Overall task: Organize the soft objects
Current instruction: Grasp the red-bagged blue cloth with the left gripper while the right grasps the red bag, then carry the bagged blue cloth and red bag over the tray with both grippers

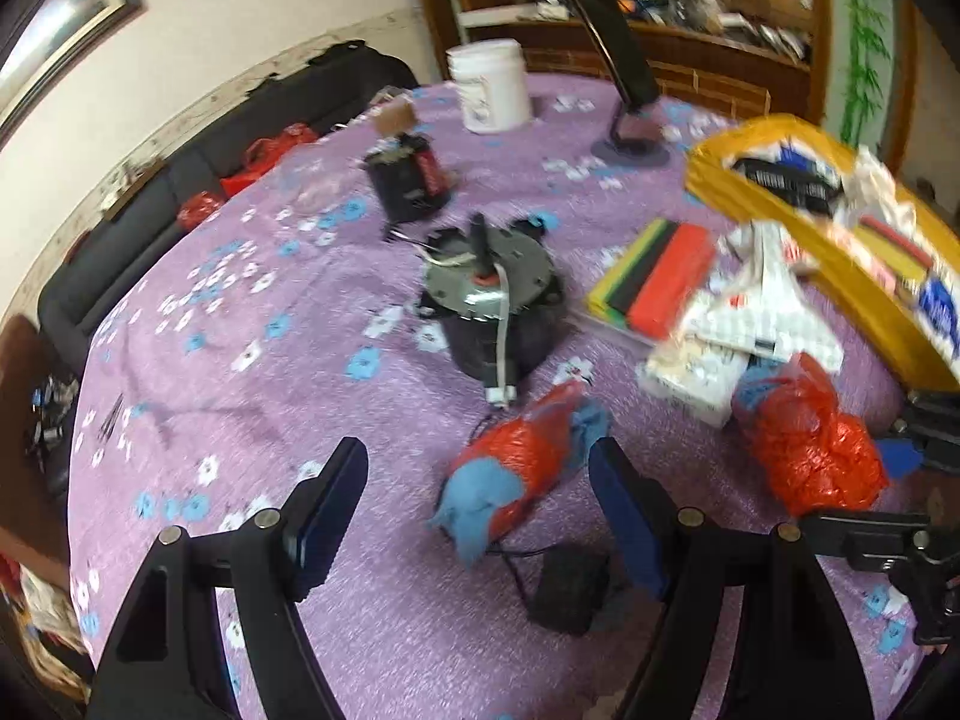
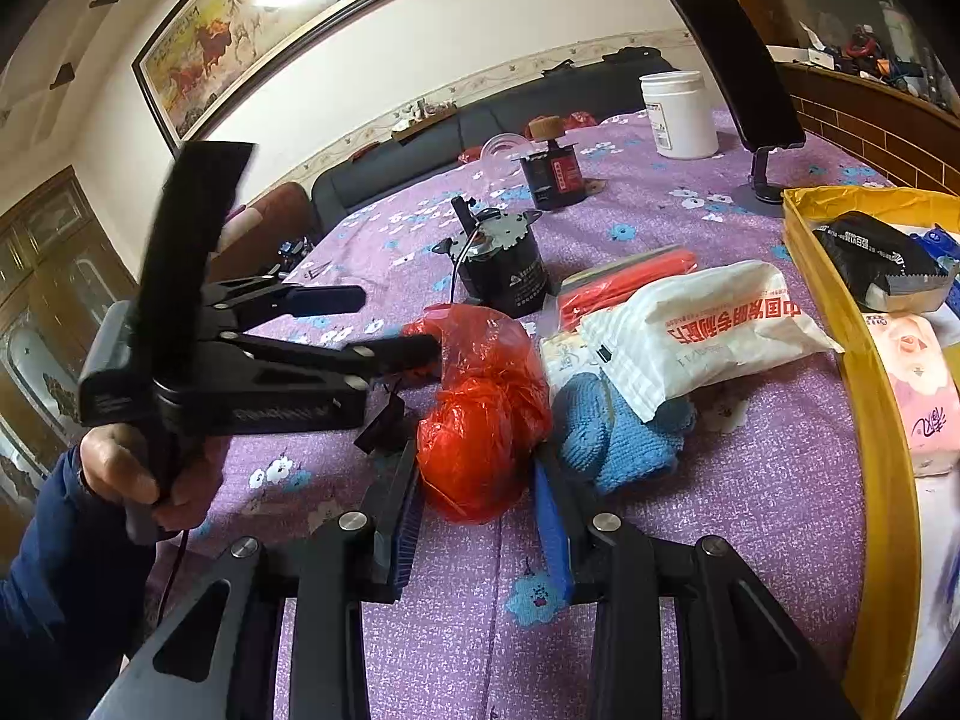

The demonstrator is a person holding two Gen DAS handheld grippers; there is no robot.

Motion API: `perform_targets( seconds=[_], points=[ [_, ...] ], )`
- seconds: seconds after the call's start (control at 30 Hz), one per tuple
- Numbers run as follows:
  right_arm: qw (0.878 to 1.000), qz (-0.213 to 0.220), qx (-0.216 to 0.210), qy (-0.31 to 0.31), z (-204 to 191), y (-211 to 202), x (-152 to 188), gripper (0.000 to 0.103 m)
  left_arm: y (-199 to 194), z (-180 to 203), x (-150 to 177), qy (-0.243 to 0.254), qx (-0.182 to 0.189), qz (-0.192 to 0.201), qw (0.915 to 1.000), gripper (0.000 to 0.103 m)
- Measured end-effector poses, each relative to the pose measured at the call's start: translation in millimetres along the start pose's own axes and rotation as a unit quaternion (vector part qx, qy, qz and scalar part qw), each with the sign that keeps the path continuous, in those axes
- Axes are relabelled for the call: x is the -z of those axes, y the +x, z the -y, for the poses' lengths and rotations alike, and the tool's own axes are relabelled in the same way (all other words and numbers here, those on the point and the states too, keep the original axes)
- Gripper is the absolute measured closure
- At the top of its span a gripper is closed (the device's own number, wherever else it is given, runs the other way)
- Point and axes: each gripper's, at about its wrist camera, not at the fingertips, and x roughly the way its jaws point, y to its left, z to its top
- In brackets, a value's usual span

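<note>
The left wrist view looks steeply down along its jaws onto the purple table (image 1: 240, 360), close above it, facing the wooden counter (image 1: 690, 42) at the far side. The right wrist view sits lower and nearer, tilted less, facing the wall painting (image 2: 270, 12) and sofa (image 2: 480, 126). Both take in the motor (image 1: 492, 306) (image 2: 504, 264), the white tub (image 1: 489, 87) (image 2: 678, 114) and the yellow tray (image 1: 870, 300) (image 2: 876, 420).

We see a table (image 2: 750, 510) under a purple flowered cloth. On it lie a red bag bundle (image 2: 480, 420), a blue knitted cloth (image 2: 618, 438), a white printed packet (image 2: 702, 324), a small motor (image 2: 510, 264), a white tub (image 2: 681, 114), a phone stand (image 2: 762, 180) and a yellow tray (image 2: 882, 420).
</note>
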Motion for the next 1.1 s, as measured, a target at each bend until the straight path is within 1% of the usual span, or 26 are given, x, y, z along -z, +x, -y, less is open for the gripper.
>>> perform_targets(
  seconds=[0.1,0.13,0.17,0.2,0.23,0.3,0.33,0.4,0.47,0.57,0.73,0.8,1.0,1.1],
  points=[
    [1.0,-0.002,0.002,0.002,0.5,1.0,-0.3,0.065,13.2,9.4,0.1,0.02,-0.017,-0.014,0.9996,0.031],
    [1.0,-0.003,0.003,0.002,0.7,1.9,-0.8,0.065,18.1,11.7,0.8,0.024,-0.022,-0.021,0.9993,0.04],
    [1.0,-0.003,0.003,0.002,0.7,2.3,-1.0,0.065,22.6,12.7,0.8,0.024,-0.02,-0.027,0.9992,0.054],
    [1.0,-0.005,0.004,0.002,0.7,2.8,-1.0,0.065,26.3,13.3,1.0,0.019,-0.013,-0.032,0.9992,0.058],
    [1.0,-0.006,0.006,0.002,0.8,4.1,-1.5,0.065,25.4,12.8,1.2,0.01,-0.007,-0.029,0.9995,0.062],
    [1.0,-0.007,0.008,0.003,1.1,4.5,-1.7,0.065,24.5,13.6,1.4,0.002,-0.011,-0.03,0.9995,0.065],
    [1.0,-0.008,0.01,0.004,1.2,5.0,-1.5,0.065,22.7,14.2,2.3,-0.001,-0.014,-0.028,0.9995,0.068],
    [1.0,-0.009,0.015,0.004,1.0,5.0,-1.3,0.065,16.7,13.8,4.1,-0.009,-0.019,-0.024,0.9995,0.068],
    [1.0,-0.01,0.021,0.002,0.3,5.7,-1.3,0.065,3.1,11.1,7.7,-0.024,-0.015,-0.012,0.9995,0.068],
    [0.999,-0.012,0.035,-0.002,-1.7,6.7,-1.1,0.066,-24.5,7.8,14.3,-0.047,-0.01,0.014,0.9987,0.068],
    [0.997,-0.011,0.073,-0.02,-9.0,7.4,-0.2,0.066,-66.5,14.5,34.2,-0.09,0.003,0.06,0.9941,0.068],
    [0.996,-0.01,0.088,-0.03,-12.3,6.8,0.4,0.066,-76.6,21.3,43.6,-0.101,-0.002,0.075,0.9921,0.068],
    [0.988,0.0,0.141,-0.06,-23.7,5.2,2.4,0.066,-86.9,37.6,62.0,-0.125,-0.032,0.088,0.9877,0.068],
    [0.985,0.003,0.159,-0.071,-27.7,5.4,2.7,0.066,-92.4,41.3,70.9,-0.143,-0.051,0.098,0.9835,0.068]
  ],
)
